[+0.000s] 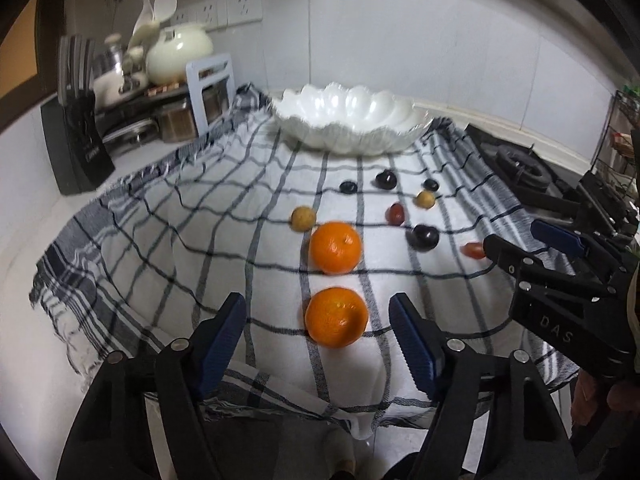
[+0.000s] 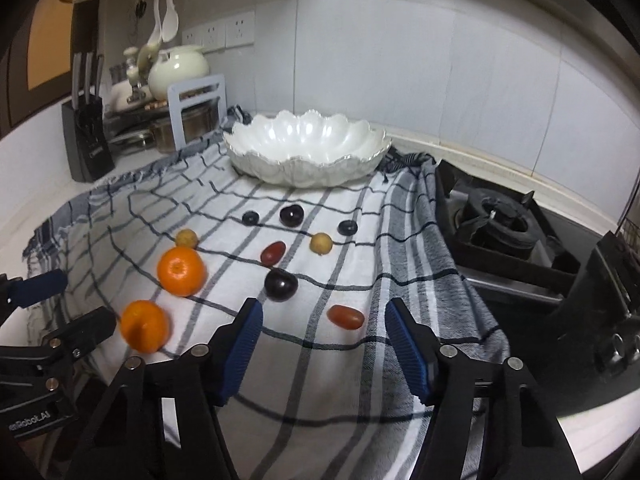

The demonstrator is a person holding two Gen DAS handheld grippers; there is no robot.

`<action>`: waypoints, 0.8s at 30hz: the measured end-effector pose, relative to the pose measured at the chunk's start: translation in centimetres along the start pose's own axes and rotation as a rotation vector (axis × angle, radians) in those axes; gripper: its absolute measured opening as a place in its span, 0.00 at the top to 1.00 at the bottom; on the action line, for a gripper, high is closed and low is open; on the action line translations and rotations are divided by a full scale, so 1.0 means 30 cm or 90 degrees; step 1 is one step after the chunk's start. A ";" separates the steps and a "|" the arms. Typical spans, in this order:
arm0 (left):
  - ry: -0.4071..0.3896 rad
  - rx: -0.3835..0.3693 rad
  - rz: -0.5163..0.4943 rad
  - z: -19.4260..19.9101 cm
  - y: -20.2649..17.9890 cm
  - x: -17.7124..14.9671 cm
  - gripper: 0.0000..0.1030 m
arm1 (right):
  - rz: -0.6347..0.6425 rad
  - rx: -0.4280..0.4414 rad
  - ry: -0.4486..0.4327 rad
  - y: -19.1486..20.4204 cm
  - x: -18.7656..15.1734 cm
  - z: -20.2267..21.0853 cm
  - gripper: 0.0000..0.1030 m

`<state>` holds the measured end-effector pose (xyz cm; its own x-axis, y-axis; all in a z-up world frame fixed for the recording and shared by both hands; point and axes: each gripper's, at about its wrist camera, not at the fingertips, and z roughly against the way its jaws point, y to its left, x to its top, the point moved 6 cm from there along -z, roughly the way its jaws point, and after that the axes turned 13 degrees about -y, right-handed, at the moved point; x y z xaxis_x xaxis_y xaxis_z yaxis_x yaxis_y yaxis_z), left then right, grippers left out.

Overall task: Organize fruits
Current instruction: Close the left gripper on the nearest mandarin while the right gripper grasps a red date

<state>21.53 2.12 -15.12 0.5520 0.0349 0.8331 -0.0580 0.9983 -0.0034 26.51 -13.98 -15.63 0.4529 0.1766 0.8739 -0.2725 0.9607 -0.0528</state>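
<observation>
A kitchen counter under a white tiled wall carries a checked cloth point(image 1: 168, 248) with fruit scattered over it. The left gripper point(image 1: 318, 336) hangs over the cloth's near edge with its blue pads apart and clear of the near orange point(image 1: 337, 317), which lies between them on the cloth. Just beyond that sits the far orange point(image 1: 336, 247), with a tan round fruit point(image 1: 303, 219) beside it. The right gripper point(image 2: 324, 330) is likewise released, its pads empty, and the red oblong fruit point(image 2: 346, 317) lies on the cloth between its fingertips, untouched. Just past its left pad is a dark plum point(image 2: 281, 286). Further out lie 1 more red fruit, 1 more tan one and 3 dark ones, perhaps plums; blur hides detail. Beyond them all stands the white scalloped bowl point(image 2: 256, 148), empty. A gas stove point(image 2: 496, 220) lies right of the right gripper, a knife block point(image 1: 76, 148) far left.
</observation>
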 end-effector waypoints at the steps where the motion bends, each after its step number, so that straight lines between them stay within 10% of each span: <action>1: 0.009 0.004 0.006 -0.012 0.000 -0.010 0.30 | 0.006 0.002 0.005 0.001 -0.003 -0.014 0.40; 24: 0.052 0.081 0.084 -0.120 -0.044 -0.088 0.51 | 0.075 0.082 0.073 -0.048 -0.093 -0.219 0.62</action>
<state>23.16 0.89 -19.31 0.5979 0.1739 0.7825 -0.2361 0.9711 -0.0353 31.21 -14.45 -21.15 0.5035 0.3163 0.8040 -0.4321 0.8980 -0.0827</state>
